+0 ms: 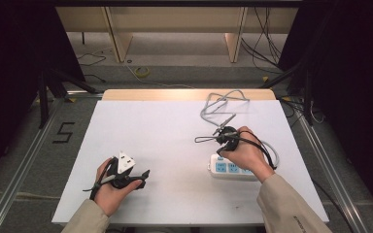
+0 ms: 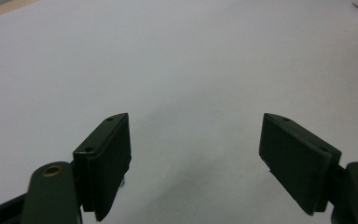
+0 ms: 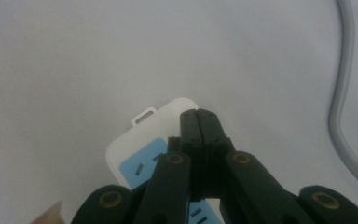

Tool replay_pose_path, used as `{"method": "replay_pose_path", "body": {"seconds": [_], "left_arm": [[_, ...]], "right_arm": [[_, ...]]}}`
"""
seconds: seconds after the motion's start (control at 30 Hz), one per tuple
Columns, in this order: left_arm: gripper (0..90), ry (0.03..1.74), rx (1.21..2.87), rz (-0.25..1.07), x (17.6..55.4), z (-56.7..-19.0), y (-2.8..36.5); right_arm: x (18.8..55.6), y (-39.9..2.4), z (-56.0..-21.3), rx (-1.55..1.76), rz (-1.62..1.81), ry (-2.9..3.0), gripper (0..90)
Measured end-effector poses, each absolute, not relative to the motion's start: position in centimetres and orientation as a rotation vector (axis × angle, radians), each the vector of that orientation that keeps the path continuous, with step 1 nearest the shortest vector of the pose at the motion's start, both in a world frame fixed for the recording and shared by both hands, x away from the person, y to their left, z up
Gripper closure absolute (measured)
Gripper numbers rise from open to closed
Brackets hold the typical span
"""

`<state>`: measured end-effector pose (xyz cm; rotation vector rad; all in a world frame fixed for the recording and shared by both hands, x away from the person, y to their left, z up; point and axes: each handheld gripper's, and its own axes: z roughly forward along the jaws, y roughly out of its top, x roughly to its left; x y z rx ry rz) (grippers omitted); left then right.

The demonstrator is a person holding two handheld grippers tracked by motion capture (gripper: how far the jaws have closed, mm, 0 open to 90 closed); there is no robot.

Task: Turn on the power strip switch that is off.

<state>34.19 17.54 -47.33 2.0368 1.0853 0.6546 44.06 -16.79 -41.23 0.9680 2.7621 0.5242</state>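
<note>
- White plastic power strip (image 1: pixel 230 168) with pale blue socket faces lies on the near right part of the desk (image 1: pixel 165 141), under the person's right hand (image 1: pixel 246 154)
- Its grey cable (image 1: pixel 222 104) runs from the strip's right end toward the far edge of the desk, where it coils in loose loops
- Right tool (image 3: pixel 199 115) has its jaws clenched flat together with nothing between them; in the right gripper view their tips hang over the strip's (image 3: pixel 140 149) rounded end, beside the small hanging tab, though I cannot tell whether they touch it
- Left tool (image 2: pixel 196 154) is released, jaws wide apart with bare desk between them; in the high view it (image 1: pixel 144 178) rests low at the near left, well apart from the strip
- Step in hand, as I judge it: the right tool is working at the strip, pressing or steadying one end, while the left waits
- Next move likely calls for the right tool to part its jaws before it can grip either the strip body or the cable, and for the left to cross rightward if the strip needs holding down
- Care is needed with the cable, lying just right of the strip and free to snag
</note>
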Motion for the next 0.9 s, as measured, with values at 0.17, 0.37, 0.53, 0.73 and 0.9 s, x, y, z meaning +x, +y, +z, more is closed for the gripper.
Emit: {"method": "replay_pose_path", "body": {"seconds": [0.17, 0.37, 0.53, 0.73, 0.9], "left_arm": [[25.0, 1.085, 2.036, 0.654, 34.2, -47.4, 17.5], [25.0, 1.086, 2.035, 0.652, 34.2, -47.4, 17.5], [25.0, 1.085, 2.036, 0.655, 34.1, -47.3, 17.5], [25.0, 1.082, 2.038, 0.653, 34.2, -47.4, 17.5], [24.9, 1.084, 2.038, 0.654, 34.2, -47.4, 17.5]], "right_arm": [[44.2, -16.6, -41.6, 0.975, 0.508, 2.769, 90.0], [44.5, -16.6, -42.1, 0.980, 0.491, 2.778, 90.0], [44.7, -16.5, -42.7, 0.994, 0.482, 2.788, 90.0], [44.9, -16.6, -42.8, 0.993, 0.471, 2.788, 90.0], [44.9, -16.5, -42.8, 0.996, 0.467, 2.787, 90.0]]}}
